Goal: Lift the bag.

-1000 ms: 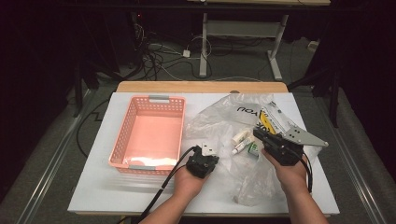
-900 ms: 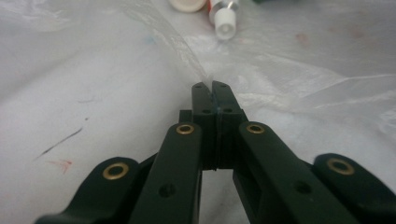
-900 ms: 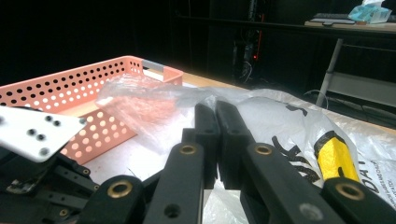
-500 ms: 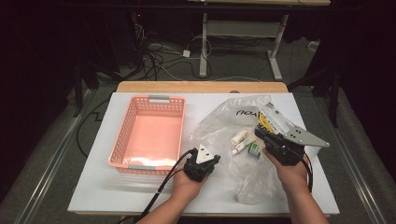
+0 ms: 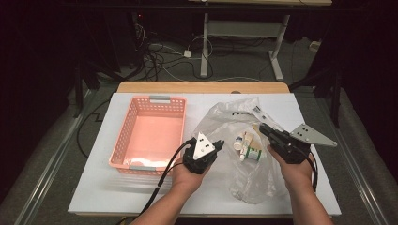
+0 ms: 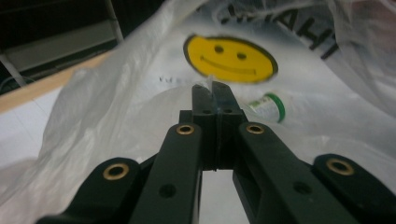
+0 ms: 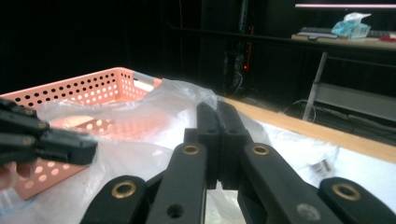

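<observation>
Spreading the clear plastic bag (image 5: pixel 244 154) looks like the step in hand, with each tool pinching a side of the film. On the white worktop (image 5: pixel 94 187) the bag lies right of centre, crumpled and partly lifted, its mouth seemingly toward the person. The left tool (image 5: pixel 218 142) has its jaws together on a fold of film at the bag's left edge — the left gripper view shows a thin sliver of plastic nipped at the tips, just below the bag's yellow smiley print (image 6: pixel 231 58). The right tool (image 5: pixel 263 127) sits at the bag's right side with its jaws pressed together; in the right gripper view film bunches around the tips, so it seems clamped on plastic too, though the pinch itself is hard to make out.

To do this well, I would pull the two pinches apart slowly and level, keeping tension even so the thin film neither tears nor slips free, and lift only enough to open a gap over the contents.

Largest of the containers, the pink perforated basket (image 5: pixel 123 136) stands left of the bag and appears empty. Inside the bag lie a few small items — a white tube (image 5: pixel 239 140) and a green-and-white bottle (image 5: pixel 255 153), close together between the tools.
</observation>
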Motion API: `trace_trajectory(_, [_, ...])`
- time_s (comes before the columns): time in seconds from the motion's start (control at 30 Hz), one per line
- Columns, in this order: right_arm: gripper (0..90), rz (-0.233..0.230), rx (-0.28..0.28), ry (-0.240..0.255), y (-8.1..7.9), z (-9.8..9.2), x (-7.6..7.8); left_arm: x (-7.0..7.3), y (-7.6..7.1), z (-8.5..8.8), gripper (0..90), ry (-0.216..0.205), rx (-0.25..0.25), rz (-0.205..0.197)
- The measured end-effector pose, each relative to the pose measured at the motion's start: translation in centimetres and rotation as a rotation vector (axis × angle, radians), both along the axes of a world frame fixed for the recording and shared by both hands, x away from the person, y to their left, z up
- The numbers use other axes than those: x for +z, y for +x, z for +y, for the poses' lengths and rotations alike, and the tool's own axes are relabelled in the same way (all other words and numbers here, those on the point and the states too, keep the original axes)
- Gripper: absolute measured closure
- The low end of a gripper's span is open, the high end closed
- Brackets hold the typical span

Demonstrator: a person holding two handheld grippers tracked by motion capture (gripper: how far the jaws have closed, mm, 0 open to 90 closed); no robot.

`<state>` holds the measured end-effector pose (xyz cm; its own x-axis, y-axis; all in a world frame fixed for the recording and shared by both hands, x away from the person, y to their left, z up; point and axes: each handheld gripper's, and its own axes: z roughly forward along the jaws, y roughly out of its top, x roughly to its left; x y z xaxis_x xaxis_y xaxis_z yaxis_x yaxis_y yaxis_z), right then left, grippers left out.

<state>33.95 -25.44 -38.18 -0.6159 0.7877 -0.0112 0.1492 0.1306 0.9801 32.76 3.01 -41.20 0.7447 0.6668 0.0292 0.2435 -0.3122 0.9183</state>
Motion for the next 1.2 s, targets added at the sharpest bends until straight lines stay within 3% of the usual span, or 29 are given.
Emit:
trace_trajectory(0.43, [90.0, -0.079, -0.029, 0.041, 0.2, 0.5, 2.4, 7.1, 0.5, -0.2, 88.5, -0.033, 0.006, -0.183])
trace_trajectory(0.77, [90.0, -0.189, -0.062, 0.086, 1.1, 0.3, 6.9, 13.3, 2.0, -1.1, 88.5, -0.057, -0.001, -0.29])
trace_trajectory(0.97, [90.0, -0.236, -0.11, 0.123, 2.3, -0.4, 10.0, 16.5, 3.9, -2.4, 88.5, -0.061, 0.001, -0.314])
trace_trajectory(1.2, [90.0, -0.271, -0.189, 0.137, 3.7, -2.5, 12.9, 18.1, 6.3, -3.7, 88.4, -0.08, 0.022, -0.307])
